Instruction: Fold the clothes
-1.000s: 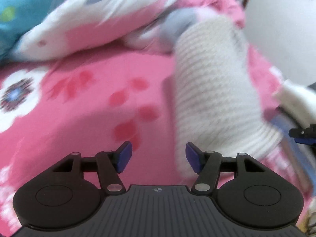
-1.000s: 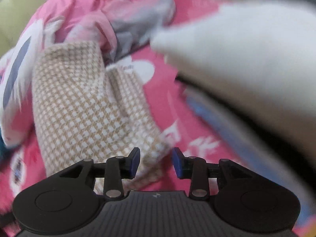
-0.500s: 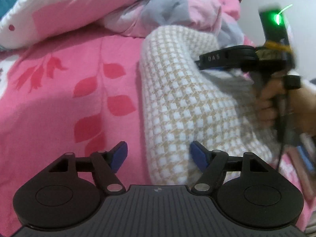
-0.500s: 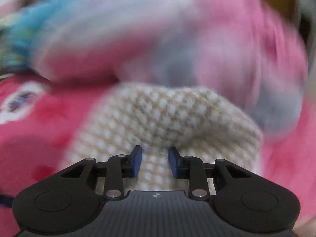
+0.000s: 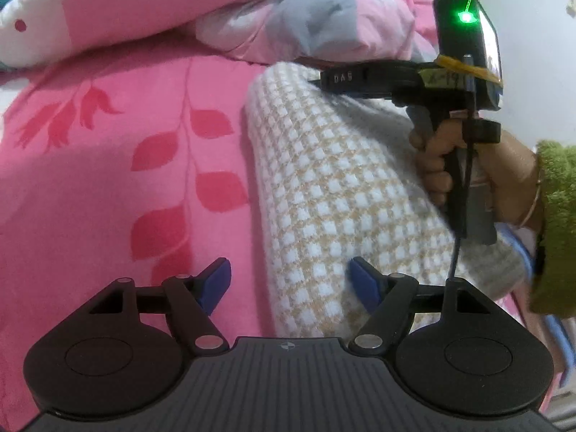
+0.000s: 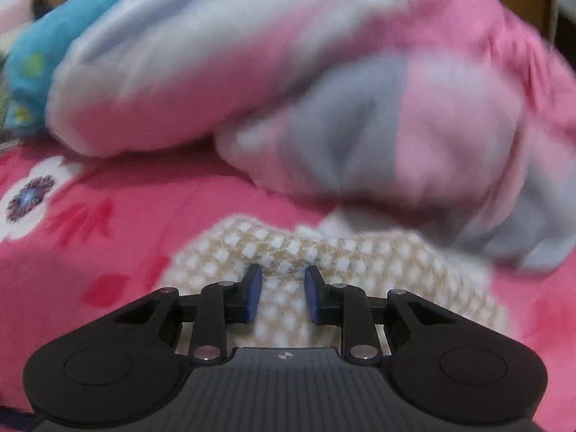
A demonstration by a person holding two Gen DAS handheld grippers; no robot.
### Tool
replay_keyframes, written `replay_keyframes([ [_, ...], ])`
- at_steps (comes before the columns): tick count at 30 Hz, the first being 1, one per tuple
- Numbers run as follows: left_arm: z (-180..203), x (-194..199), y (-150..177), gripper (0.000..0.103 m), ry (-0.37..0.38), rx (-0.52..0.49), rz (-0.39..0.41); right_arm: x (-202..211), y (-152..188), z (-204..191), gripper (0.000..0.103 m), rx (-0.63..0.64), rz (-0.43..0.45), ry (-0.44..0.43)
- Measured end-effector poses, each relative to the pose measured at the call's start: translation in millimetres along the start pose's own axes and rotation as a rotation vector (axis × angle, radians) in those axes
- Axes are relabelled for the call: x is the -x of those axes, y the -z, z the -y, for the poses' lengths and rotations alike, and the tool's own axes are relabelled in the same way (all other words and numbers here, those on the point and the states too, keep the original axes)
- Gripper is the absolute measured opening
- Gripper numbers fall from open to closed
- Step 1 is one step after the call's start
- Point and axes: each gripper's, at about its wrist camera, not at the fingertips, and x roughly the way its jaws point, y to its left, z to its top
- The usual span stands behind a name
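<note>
A beige-and-white checked knit cloth (image 5: 324, 187) lies folded into a long strip on the pink bedsheet (image 5: 126, 180). My left gripper (image 5: 292, 282) is low over its near end. Its jaws are opening, the right pad (image 5: 363, 282) is against the knit, and the cloth's left edge lies between the pads. My right gripper (image 6: 283, 293) is at the far end (image 6: 288, 252) of the cloth. Its jaws are closing, with a raised fold of knit between the pads. In the left wrist view the right gripper (image 5: 318, 80) reaches in from the right, held by a hand (image 5: 442, 165) in a green sleeve.
A rumpled pink, grey and white quilt (image 5: 306, 25) is heaped just beyond the cloth's far end. Blue fabric (image 6: 43, 50) lies at the far left. A white wall (image 5: 532, 36) stands at the right. Blue-striped things (image 5: 554, 327) lie at the bed's right edge.
The right gripper swung across to the far end of the knit cloth and its jaws narrowed. The left gripper sank toward the near end and its jaws widened.
</note>
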Motion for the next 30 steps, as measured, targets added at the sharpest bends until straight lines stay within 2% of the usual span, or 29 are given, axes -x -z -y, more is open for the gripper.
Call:
replay_keyframes([
  [4, -7.9, 4.6, -7.6, 0.072, 0.075, 0.043, -0.065, 33.6, -18.0, -2.7, 0.029, 0.005, -0.039, 0.013],
  [6, -17.2, 14.2, -15.5, 0.072, 0.135, 0.087, -0.055, 58.4, -26.7, 12.5, 0.033, -0.066, -0.039, 0.02],
  [8, -34.4, 16.9, -25.5, 0.074, 0.225, 0.183, -0.03, 91.2, -26.9, 40.2, 0.058, -0.183, -0.033, 0.053],
  [9, -44.0, 12.7, -31.0, 0.076, 0.268, 0.235, -0.033, 107.4, -23.4, 57.8, 0.065, -0.256, -0.043, 0.065],
  [10, -51.2, 4.2, -35.7, 0.076, 0.303, 0.269, -0.05, 116.3, -15.2, 71.5, 0.075, -0.331, -0.077, 0.061],
  [11, -56.7, -7.4, -39.8, 0.076, 0.331, 0.289, -0.079, 123.4, -5.8, 84.2, 0.08, -0.406, -0.116, 0.052],
  [13, -66.1, -29.2, -46.4, 0.078, 0.384, 0.324, -0.13, 127.6, 20.4, 102.0, 0.087, -0.514, -0.208, 0.051],
  [14, -68.9, -38.2, -47.9, 0.083, 0.406, 0.334, -0.148, 129.8, 35.1, 107.6, 0.088, -0.558, -0.248, 0.079],
  [16, -73.9, -51.2, -49.0, 0.087, 0.465, 0.349, -0.165, 128.6, 61.4, 115.7, 0.089, -0.636, -0.304, 0.102],
  [17, -75.6, -55.3, -48.7, 0.09, 0.481, 0.351, -0.17, 125.5, 71.0, 118.7, 0.093, -0.67, -0.311, 0.095],
  [19, -79.3, -62.0, -47.9, 0.093, 0.51, 0.356, -0.18, 115.3, 88.4, 125.7, 0.1, -0.744, -0.313, 0.053],
  [22, -87.0, -75.9, -44.7, 0.096, 0.572, 0.402, -0.203, 91.8, 104.4, 136.1, 0.103, -0.845, -0.294, -0.074],
  [23, -88.2, -79.1, -42.6, 0.1, 0.582, 0.413, -0.207, 83.5, 108.7, 139.4, 0.103, -0.864, -0.29, -0.107],
  [24, -88.1, -81.8, -40.5, 0.103, 0.588, 0.421, -0.202, 78.3, 110.6, 141.8, 0.103, -0.873, -0.284, -0.126],
  [28, -82.9, -84.8, -36.3, 0.103, 0.596, 0.449, -0.168, 71.3, 113.9, 145.7, 0.103, -0.867, -0.242, -0.208],
  [30, -78.0, -85.3, -34.4, 0.1, 0.627, 0.484, -0.185, 68.5, 113.7, 142.4, 0.103, -0.885, -0.253, -0.309],
])
